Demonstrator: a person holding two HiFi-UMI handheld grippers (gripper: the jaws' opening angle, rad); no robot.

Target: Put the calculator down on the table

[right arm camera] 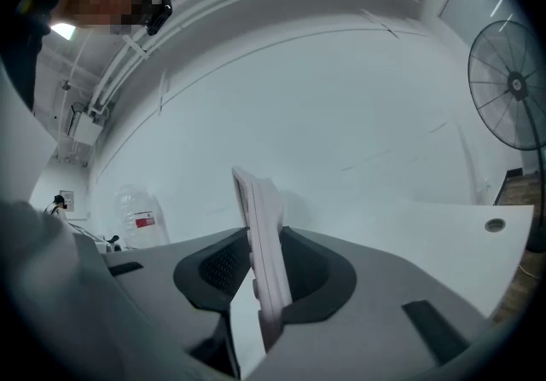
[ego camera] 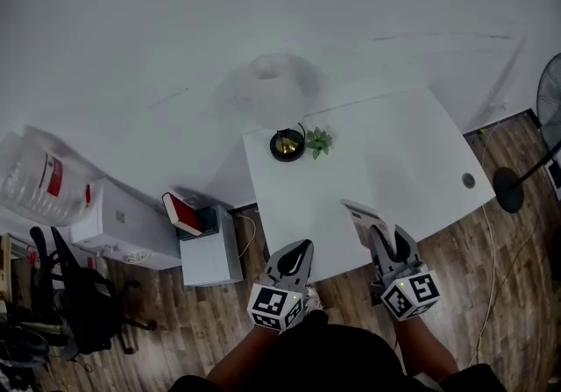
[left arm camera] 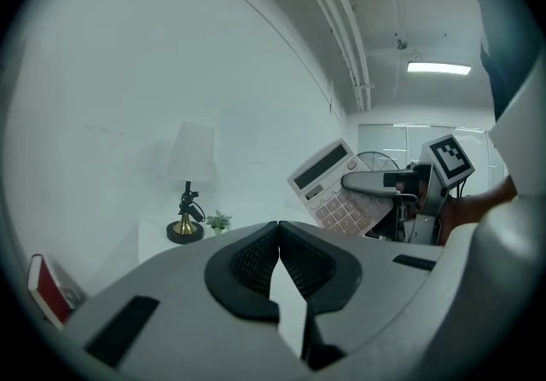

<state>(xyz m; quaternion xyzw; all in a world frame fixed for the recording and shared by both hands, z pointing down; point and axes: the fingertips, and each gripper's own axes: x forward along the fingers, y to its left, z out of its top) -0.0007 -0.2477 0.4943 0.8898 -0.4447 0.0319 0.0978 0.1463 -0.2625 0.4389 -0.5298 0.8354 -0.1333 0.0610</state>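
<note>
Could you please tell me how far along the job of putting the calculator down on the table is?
Done: the calculator is gripped edge-on in the right gripper. In hand: it is held up near the front edge of the white table, not resting on it. Left: lowering it onto the tabletop and releasing. The left gripper is shut and empty.

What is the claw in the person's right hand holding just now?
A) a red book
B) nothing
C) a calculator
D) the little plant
C: the right gripper has its jaws pressed on both faces of the calculator, which it holds on edge.
</note>
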